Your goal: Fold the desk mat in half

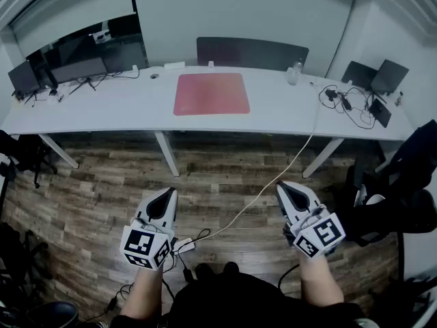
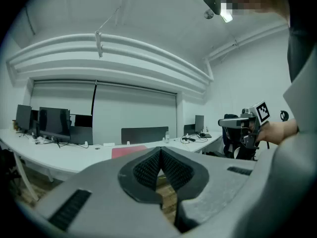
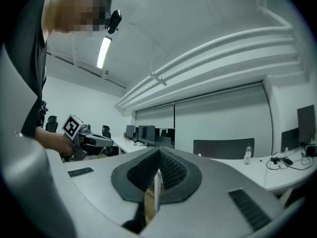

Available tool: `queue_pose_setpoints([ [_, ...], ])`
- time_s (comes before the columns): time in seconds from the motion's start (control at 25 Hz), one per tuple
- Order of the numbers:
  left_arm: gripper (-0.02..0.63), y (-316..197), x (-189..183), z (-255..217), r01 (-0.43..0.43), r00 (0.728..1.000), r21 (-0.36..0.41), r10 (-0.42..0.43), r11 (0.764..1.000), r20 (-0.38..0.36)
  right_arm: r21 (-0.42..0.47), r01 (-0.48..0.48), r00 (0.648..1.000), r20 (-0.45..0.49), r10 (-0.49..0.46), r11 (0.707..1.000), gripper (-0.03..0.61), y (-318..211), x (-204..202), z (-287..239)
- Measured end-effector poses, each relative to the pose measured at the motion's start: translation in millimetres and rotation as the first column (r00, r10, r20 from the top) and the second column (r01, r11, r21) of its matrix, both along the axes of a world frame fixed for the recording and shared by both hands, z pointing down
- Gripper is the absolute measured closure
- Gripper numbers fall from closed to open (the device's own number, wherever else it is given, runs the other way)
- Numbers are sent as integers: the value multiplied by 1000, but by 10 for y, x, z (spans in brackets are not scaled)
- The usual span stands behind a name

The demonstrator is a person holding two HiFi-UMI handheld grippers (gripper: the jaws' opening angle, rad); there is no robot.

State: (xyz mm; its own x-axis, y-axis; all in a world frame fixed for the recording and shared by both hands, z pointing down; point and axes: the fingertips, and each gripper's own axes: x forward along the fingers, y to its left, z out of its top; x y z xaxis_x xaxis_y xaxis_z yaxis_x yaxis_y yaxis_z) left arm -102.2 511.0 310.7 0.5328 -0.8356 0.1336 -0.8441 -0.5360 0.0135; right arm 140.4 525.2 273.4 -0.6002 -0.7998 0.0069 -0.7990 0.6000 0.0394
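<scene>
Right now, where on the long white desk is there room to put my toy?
Two bare patches: one between the monitors and the red mat, one between the mat and the cables. The desk is crowded at both ends, with monitors on the left and cables on the right.

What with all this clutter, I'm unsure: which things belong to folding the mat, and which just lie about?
For the job:
- desk mat, red, flat on the desk
- left gripper, shut, empty
- right gripper, shut, empty

Lying about:
- monitors
- water bottle
- cables
</scene>
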Motion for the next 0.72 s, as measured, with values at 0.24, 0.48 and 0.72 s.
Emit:
queue_pose_setpoints([
  [0.24,611,2,55,-13,2,1000,-1,-2,1000,20,-7,18,999,28,-18,1000,578,19,54,6],
  [0.48,611,50,234,8,-12,999,-10,13,1000,38,-10,32,999,32,-31,999,578,84,185,59],
  [0.72,611,181,460,74,-21,996,-13,22,1000,92,0,78,990,115,-77,997,578,253,440,15],
])
